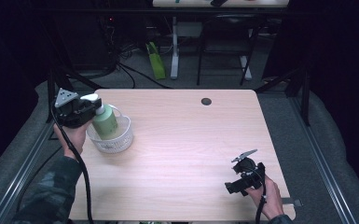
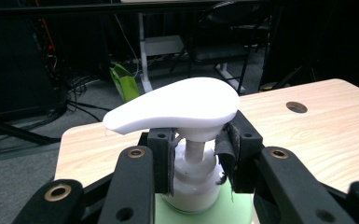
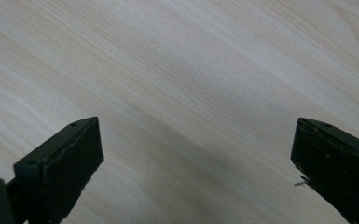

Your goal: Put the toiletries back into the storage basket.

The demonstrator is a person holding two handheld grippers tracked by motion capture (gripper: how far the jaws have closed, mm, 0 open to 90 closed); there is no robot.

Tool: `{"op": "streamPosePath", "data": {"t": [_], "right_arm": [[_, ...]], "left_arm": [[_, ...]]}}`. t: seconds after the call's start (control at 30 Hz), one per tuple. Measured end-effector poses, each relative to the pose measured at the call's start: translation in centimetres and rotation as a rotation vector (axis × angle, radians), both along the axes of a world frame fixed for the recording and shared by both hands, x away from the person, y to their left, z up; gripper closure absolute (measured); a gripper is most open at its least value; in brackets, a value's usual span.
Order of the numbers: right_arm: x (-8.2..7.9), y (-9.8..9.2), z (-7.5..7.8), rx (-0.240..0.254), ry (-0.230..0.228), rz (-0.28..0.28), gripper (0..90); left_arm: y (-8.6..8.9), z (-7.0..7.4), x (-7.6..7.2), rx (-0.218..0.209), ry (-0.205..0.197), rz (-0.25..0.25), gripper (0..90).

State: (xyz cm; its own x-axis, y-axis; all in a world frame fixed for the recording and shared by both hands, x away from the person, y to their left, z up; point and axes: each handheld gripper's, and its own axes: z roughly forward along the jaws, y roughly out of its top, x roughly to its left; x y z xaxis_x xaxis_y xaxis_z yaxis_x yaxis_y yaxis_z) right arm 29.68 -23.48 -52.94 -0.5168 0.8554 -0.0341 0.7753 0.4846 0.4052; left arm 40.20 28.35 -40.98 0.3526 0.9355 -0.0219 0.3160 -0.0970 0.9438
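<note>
We see a pale wooden table [image 1: 182,140] with a small round hole [image 1: 206,101] near its far edge. At its left side stands a white mesh basket [image 1: 116,140], and in it a green pump bottle [image 1: 105,123] sits upright, leaning slightly, its body inside the basket wall and its white pump head [image 2: 177,105] rising above the rim.

Our left gripper [image 1: 89,111] comes in from the left edge of the table and pinches the bottle just under the pump head — in the left gripper view the two padded jaws press against the white collar [image 2: 193,179] on either side, with the spout pointing left above them.

Our right gripper [image 3: 196,172] is well apart from the basket, low over the near right part of the table. Its jaws stand spread wide with bare wood between them — nothing is held.

Beyond the table, a green bag [image 1: 156,60] leans on the floor.
</note>
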Motion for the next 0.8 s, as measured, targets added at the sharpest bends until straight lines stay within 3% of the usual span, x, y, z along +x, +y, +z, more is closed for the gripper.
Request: {"op": "streamPosePath", "data": {"t": [0.53, 0.8], "right_arm": [[-0.01, 0.02, 0.01, -0.004, -0.005, 0.002, 1.6], [-0.01, 0.02, 0.00, -0.004, -0.004, 0.003, 1.6]], "left_arm": [[-0.06, 0.07, 0.04, 0.003, 0.013, 0.012, 66.1], [-0.02, -0.03, -0.06, -0.014, 0.041, 0.028, 51.8]]}}
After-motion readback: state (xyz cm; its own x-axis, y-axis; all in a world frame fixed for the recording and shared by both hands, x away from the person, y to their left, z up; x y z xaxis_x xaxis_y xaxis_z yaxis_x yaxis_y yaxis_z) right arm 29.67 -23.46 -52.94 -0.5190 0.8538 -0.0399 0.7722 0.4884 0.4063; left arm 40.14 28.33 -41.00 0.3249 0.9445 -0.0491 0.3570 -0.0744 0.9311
